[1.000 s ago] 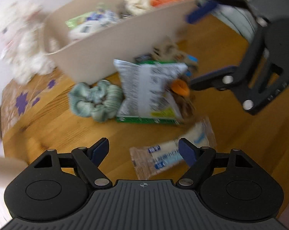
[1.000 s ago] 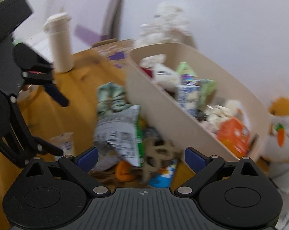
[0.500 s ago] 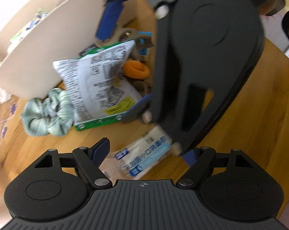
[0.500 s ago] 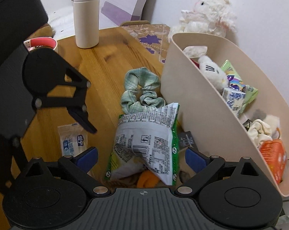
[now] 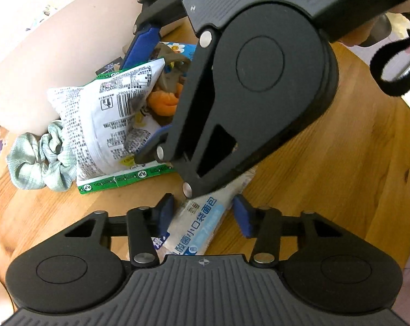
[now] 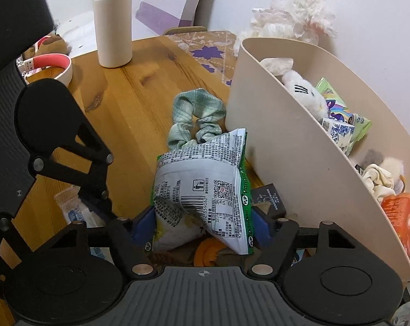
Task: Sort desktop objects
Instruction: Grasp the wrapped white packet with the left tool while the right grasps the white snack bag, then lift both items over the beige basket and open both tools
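- Wooden table [image 6: 139, 103], round edge on its far side.
- Beige bin [image 6: 294, 163] stands on it, by the wall.
- Green scrunchie [image 6: 196, 119] lies beside the bin.
- Snack bag [image 6: 205, 187] just before the scrunchie.
- Bread packet [image 5: 196, 225] flat on the wood.
- White bottle [image 6: 112, 19] upright, well apart from the bin.
- Patterned mat [image 6: 205, 46] at the far edge.

1. Both pictures were evenly lit by soft indoor light, without hard glare.
2. The bin [image 5: 42, 62] in the left wrist view was washed out toward its upper left, nearly white.
3. Faint shadows lay on the worktop [image 6: 129, 100] beside the bottle [image 6: 112, 21].
4. Fisheye bending curved the worktop's edge and the bin's rim.
5. The snack bag [image 6: 205, 187] print was sharp in the right wrist view; the far left edge of the left wrist view was smeared.
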Demonstrator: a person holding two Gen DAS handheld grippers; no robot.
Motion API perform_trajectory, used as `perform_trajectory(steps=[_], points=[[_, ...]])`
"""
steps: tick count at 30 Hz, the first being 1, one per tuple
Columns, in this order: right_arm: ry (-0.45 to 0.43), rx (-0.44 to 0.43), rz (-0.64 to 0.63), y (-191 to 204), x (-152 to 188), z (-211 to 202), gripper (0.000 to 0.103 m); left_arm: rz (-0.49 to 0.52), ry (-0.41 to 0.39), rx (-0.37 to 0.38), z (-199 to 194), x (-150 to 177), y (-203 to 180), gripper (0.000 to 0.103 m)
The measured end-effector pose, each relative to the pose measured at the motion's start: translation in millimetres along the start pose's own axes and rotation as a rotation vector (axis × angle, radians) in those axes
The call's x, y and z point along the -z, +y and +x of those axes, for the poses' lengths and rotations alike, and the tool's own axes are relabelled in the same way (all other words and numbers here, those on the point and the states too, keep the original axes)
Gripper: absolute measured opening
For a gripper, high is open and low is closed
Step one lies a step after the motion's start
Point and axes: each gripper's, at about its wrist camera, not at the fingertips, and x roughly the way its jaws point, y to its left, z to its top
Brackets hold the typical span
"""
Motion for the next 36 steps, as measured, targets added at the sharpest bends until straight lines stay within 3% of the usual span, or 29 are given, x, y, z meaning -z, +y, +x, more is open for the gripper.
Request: perform_trajectory(steps=[8, 19, 30, 33, 36], points=[[-0.034, 0.013, 0.004, 1.0, 1.4, -9.7, 0.065, -0.028, -0.011, 0.003, -10.4, 9.0, -0.7, 0.033], [-0.105, 0.044, 0.055, -4.0, 12.4, -32.7, 0.06, -0.062, 0.001, -0.047, -27.7, 36.8, 17.4, 0.03], [-0.201, 0.09, 0.122, -17.4, 22.7, -71.2, 0.059, -0.164, -0.092, -0.081, -67.9, 53.8, 40.9, 0.029], [-0.228, 0.103, 0.144, -23.7, 24.1, -84.3, 0.059, -0.183, -0.131, -0.102, -83.7, 52.4, 59.5, 0.029], [-0.258, 0.118, 0.158, -29.8, 22.5, -96.7, 0.059, -0.202, -0.168, -0.131, -90.2, 31.3, 53.1, 0.029]])
